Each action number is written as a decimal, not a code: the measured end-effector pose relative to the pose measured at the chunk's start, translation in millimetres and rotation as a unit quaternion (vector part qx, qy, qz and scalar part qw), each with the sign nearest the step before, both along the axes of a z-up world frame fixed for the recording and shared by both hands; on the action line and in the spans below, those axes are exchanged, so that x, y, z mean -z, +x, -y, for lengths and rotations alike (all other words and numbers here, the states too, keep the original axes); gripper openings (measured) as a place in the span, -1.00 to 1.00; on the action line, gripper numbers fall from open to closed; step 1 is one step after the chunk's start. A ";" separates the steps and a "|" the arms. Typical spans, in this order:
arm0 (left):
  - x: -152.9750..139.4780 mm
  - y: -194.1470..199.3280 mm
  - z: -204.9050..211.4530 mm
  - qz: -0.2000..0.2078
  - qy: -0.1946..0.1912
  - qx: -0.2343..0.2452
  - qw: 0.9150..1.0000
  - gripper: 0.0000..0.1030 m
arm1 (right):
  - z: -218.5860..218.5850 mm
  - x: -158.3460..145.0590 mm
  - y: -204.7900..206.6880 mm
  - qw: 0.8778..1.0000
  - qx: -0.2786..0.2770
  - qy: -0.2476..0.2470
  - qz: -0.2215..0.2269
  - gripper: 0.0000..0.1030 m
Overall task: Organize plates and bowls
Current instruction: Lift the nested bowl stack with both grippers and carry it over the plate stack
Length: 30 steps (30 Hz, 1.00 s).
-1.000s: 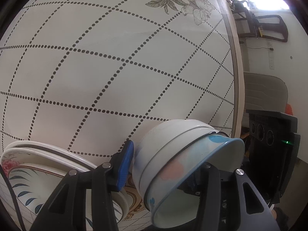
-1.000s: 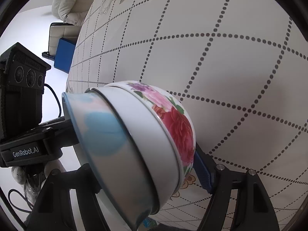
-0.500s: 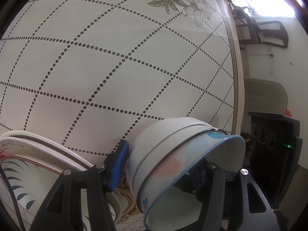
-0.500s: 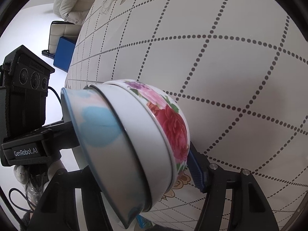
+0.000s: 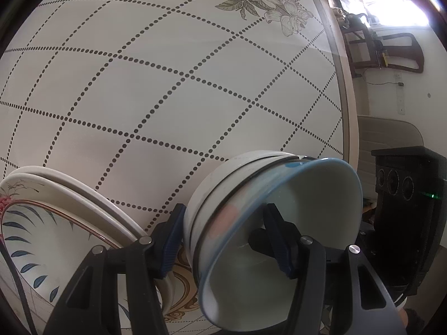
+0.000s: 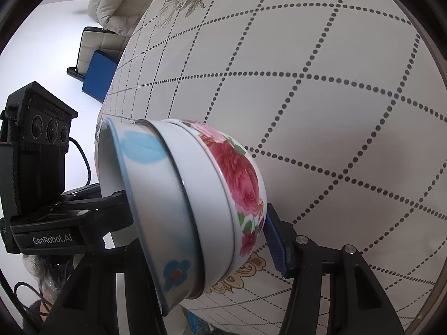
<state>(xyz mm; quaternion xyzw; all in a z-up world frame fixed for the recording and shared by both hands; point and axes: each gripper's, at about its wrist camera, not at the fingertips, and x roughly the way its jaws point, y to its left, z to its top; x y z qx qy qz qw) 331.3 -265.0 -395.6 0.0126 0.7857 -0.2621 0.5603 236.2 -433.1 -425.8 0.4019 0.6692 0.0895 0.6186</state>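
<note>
A nested stack of bowls (image 5: 251, 212) is held on its side above the table: a blue-rimmed bowl with blue spots on the open side, a white bowl in the middle, a rose-patterned bowl (image 6: 237, 184) at the base. My left gripper (image 5: 226, 240) is shut on the stack, one finger inside the top bowl, one against the base. My right gripper (image 6: 204, 240) is shut on the same stack from the opposite side. A stack of plates (image 5: 56, 223) with a blue leaf pattern lies at lower left in the left wrist view, close beside the bowls.
The round table (image 5: 173, 89) carries a white cloth with dotted diamond lines and flower prints. Its edge (image 5: 346, 106) runs at the right. A beige chair (image 6: 111, 2) and a blue box (image 6: 99, 75) stand beyond the table.
The bowl stack has tilted and shifted slightly between both grippers. The plates have come closer in the left wrist view. Both grips are unchanged.
</note>
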 end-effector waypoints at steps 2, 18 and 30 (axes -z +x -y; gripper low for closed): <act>-1.0 -1.0 0.1 0.003 0.000 0.002 1.000 0.05 | 0.0 -1.1 -0.7 1.000 -0.003 0.000 0.002 0.12; -13.4 -5.3 -0.5 0.026 0.000 0.003 1.000 0.04 | 0.2 -12.6 -2.5 1.000 -0.015 -0.005 0.025 0.12; -36.9 -2.5 -8.8 0.051 -0.006 -0.001 0.999 0.04 | -10.7 -31.3 10.9 0.999 -0.027 -0.010 0.046 0.12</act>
